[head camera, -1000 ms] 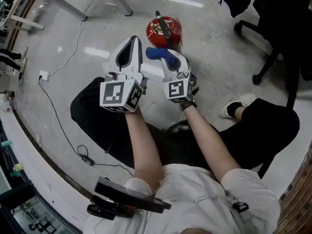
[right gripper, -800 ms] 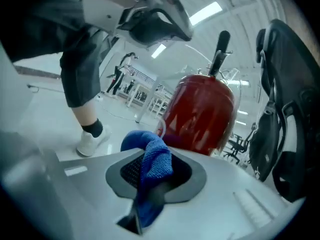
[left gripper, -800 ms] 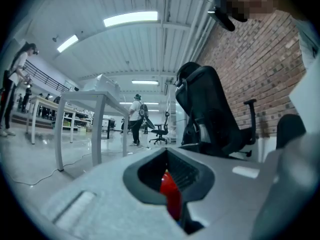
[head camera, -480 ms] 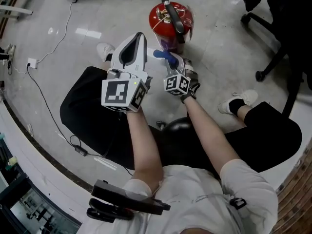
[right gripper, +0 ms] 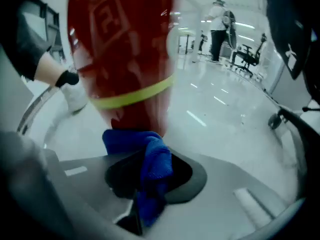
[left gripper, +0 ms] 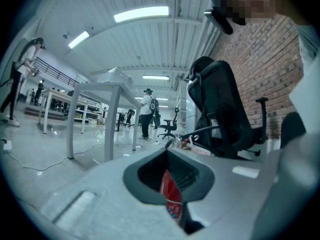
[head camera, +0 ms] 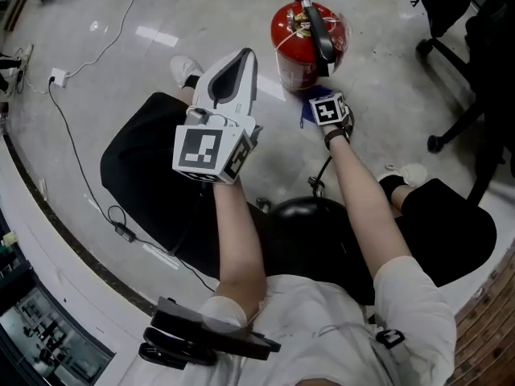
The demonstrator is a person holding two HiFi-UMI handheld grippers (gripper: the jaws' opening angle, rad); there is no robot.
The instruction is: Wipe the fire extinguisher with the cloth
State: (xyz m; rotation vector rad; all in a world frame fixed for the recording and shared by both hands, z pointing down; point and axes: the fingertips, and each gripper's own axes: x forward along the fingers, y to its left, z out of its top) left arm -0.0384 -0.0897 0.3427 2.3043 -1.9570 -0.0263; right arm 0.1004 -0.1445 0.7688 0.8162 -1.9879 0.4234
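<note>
Fingers [right gripper: 225, 184] of the right gripper [right gripper: 142, 204] are closed tight on a blue cloth [right gripper: 150, 169], which bunches up out of the gap. The cloth's front fold is pressed to the lower side of the red fire extinguisher [right gripper: 122, 59], just below its yellow band [right gripper: 135, 96].

In the head view, the right gripper [head camera: 315, 99] is low beside the extinguisher's [head camera: 302, 43] base, with the cloth [head camera: 309, 109] just showing.

Left gripper [left gripper: 175, 204]: fingers together, nothing held. A strip of the red cylinder shows beyond the slit. This gripper [head camera: 244, 56] is held raised, apart from the extinguisher and to its left.

The extinguisher stands upright on the polished grey floor [head camera: 386, 95], black handle [head camera: 315, 26] on top, well away from the floor's curved left edge. A black office chair [head camera: 467, 63] stands near.
</note>
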